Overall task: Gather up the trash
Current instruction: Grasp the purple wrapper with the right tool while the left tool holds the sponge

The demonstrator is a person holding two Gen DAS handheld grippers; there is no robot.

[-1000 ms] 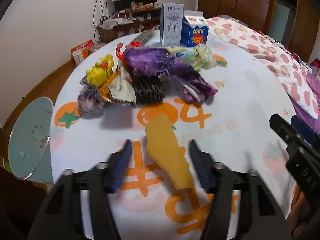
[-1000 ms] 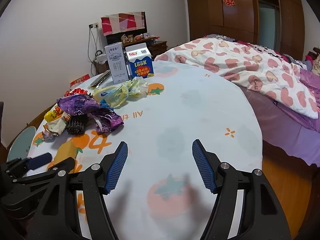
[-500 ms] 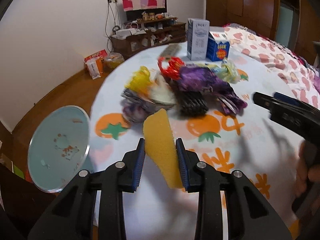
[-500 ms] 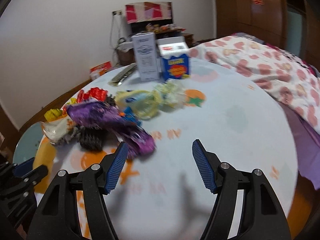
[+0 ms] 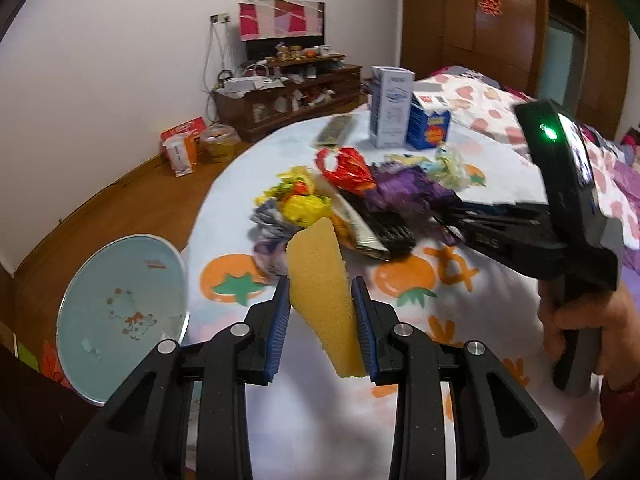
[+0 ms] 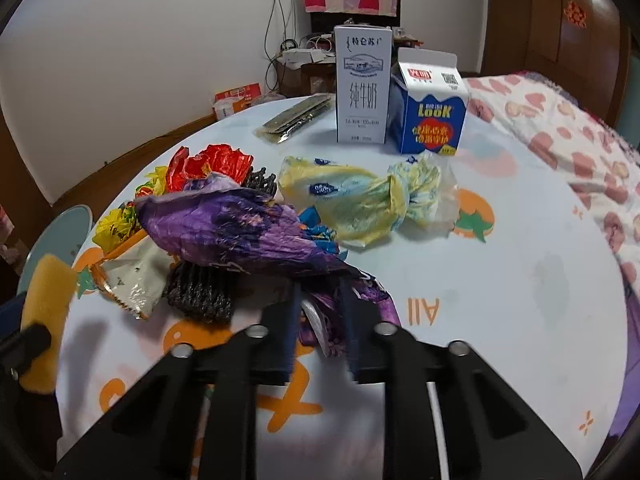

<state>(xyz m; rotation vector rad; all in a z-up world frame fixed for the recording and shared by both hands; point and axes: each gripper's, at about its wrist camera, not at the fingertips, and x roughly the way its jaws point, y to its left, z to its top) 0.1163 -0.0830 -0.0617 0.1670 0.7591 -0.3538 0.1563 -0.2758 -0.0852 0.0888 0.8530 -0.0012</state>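
My left gripper [image 5: 322, 320] is shut on a yellow sponge [image 5: 324, 292] and holds it above the table's near left edge; the sponge also shows in the right wrist view [image 6: 46, 316]. My right gripper [image 6: 318, 320] has its jaws closed around the near end of a crumpled purple wrapper [image 6: 248, 232] in the trash pile. The pile also holds a red wrapper [image 6: 212, 166], a yellow wrapper [image 5: 302, 204], a black ridged tray [image 6: 200, 292], a torn silver packet [image 6: 132, 280] and a pale yellow-blue bag [image 6: 360, 196].
A round table with a white fruit-print cloth [image 6: 500, 280]. A tall white milk carton [image 6: 362, 84], a blue LOOK carton [image 6: 430, 114] and a flat dark packet [image 6: 298, 118] stand at the far side. A light blue round bin lid [image 5: 120, 312] sits left of the table. A bed [image 6: 580, 120] lies to the right.
My left gripper closed on the sponge and lifted it off the table. My right gripper moved left to the pile and closed on the purple wrapper.
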